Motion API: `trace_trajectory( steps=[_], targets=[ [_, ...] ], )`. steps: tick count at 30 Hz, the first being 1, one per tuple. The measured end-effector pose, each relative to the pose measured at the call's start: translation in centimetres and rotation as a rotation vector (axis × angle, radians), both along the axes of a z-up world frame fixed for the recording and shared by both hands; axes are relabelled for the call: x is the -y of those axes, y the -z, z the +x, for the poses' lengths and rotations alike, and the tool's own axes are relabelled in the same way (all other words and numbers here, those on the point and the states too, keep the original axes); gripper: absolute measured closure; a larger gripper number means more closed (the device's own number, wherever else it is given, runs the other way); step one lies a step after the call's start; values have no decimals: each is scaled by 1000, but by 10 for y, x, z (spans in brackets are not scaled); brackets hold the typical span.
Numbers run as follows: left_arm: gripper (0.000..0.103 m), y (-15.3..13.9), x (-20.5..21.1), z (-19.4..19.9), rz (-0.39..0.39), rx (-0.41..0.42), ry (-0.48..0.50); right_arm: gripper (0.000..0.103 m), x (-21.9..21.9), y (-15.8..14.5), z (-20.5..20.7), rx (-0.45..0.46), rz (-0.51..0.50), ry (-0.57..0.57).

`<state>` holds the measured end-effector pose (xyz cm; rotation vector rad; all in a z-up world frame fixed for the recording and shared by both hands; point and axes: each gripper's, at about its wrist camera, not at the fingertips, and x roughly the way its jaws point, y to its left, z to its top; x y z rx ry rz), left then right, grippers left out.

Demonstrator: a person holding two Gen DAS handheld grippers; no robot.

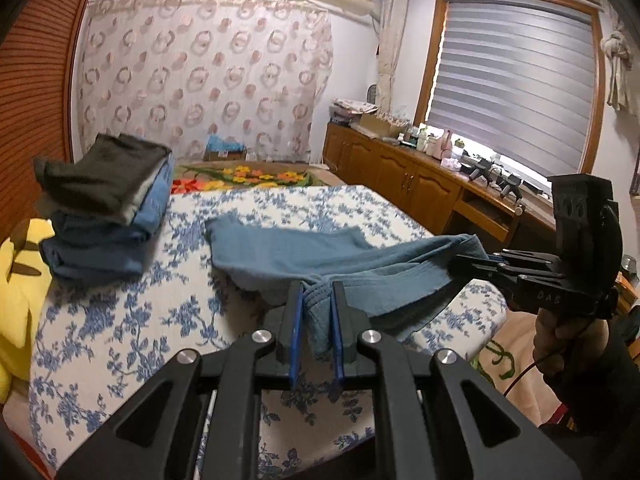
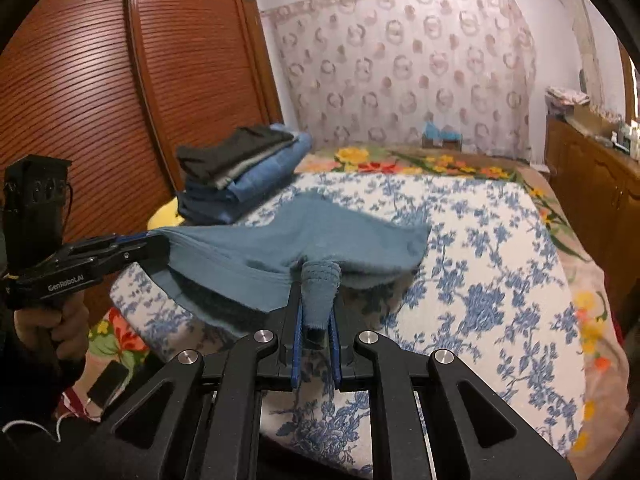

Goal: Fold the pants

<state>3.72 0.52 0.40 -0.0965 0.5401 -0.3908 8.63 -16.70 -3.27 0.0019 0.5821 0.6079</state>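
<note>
Your left gripper jaws clamped on bunched waistband of the blue pants, your right gripper jaws clamped on the opposite end, pants stretched between them above the floral bed, legs trailing onto it, folded clothes stack beyond.

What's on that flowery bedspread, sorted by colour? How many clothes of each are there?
Blue-teal cloth pants held up by both grippers: 1
Dark grey folded garment on top of the stack: 1
Light grey folded garment beneath it: 1
Blue folded garments in the stack: at least 2; exact number hard to tell
Total: at least 5
</note>
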Motion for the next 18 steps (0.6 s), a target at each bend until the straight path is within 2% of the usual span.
trace_trajectory(
  steps=[10, 18],
  targets=[
    [93, -22, 8, -13, 6, 60, 22, 95, 7, -24, -15, 57, 12, 2],
    [93, -8, 8, 0, 12, 16, 9, 95, 6, -9, 2, 32, -15, 15]
  ],
)
